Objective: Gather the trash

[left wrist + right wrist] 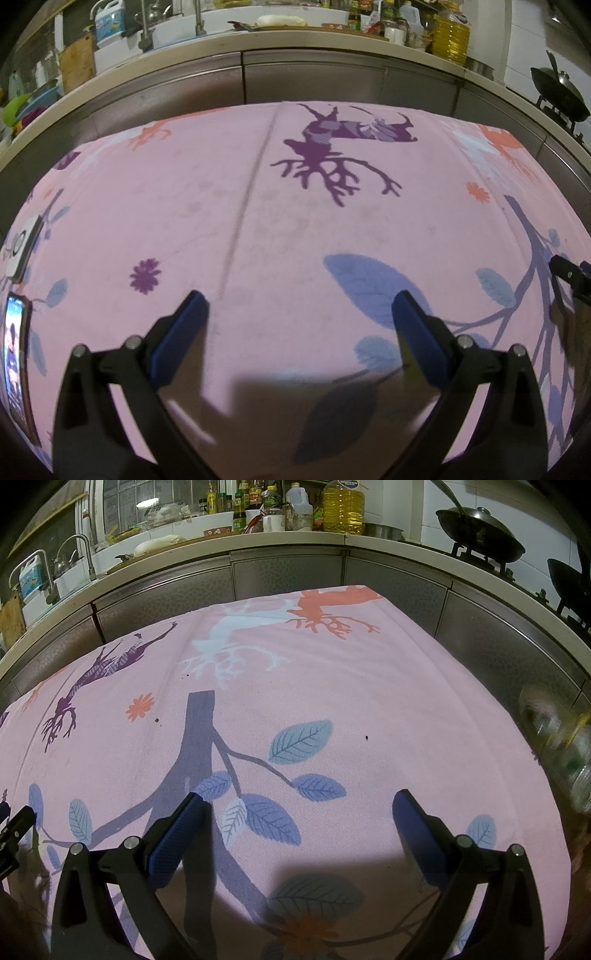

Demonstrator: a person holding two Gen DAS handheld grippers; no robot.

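Note:
My left gripper (299, 314) is open and empty, held low over a pink tablecloth (258, 206) printed with deer and leaves. My right gripper (301, 812) is also open and empty over the same cloth (369, 686). A few small dark crumbs lie on the cloth in the right wrist view, one (366, 737) ahead of the right gripper and one (157, 720) to the left. Clear plastic bottles (561, 749), blurred, sit off the table's right edge. The right gripper's tip (570, 277) shows at the right edge of the left wrist view, and the left gripper's tip (14, 830) at the left edge of the right wrist view.
A phone with a lit screen (16, 362) and a white device (22, 247) lie at the table's left edge. Behind the table runs a kitchen counter (295, 40) with a sink, bottles, an oil jug (343, 506) and a wok (480, 535) on a stove.

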